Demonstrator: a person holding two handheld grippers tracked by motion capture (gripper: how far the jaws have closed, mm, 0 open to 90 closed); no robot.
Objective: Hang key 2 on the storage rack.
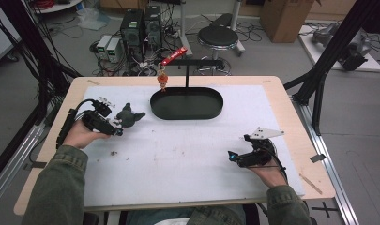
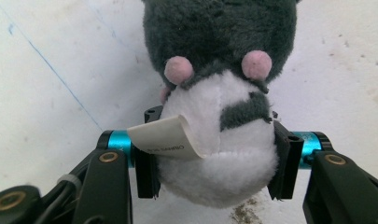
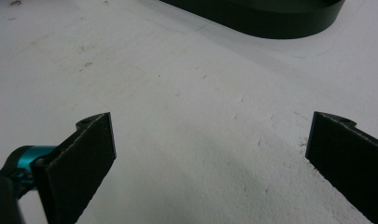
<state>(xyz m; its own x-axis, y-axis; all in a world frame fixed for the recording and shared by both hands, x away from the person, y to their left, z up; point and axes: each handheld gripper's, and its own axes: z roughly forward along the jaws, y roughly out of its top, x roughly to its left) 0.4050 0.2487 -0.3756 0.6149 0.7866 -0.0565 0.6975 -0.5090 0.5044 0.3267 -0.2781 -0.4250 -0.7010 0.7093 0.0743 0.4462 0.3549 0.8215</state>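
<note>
High view: left gripper (image 1: 119,125) juts right from the hand at the table's left side, jaws pinching a grey plush toy (image 1: 127,117) by its white belly above the white mat (image 1: 178,150). Right gripper (image 1: 234,157) rests low, jaws spread wide, nothing between. Beyond lies a black oval tray (image 1: 186,112); computers and a stool stand behind.

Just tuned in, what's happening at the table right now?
A person works with a tool in each hand. The left tool is clamped on the white belly of a grey plush toy, near the left of the white mat. The right tool sits open over bare mat. A black oval tray with a hanging stand waits at the far side.
</note>
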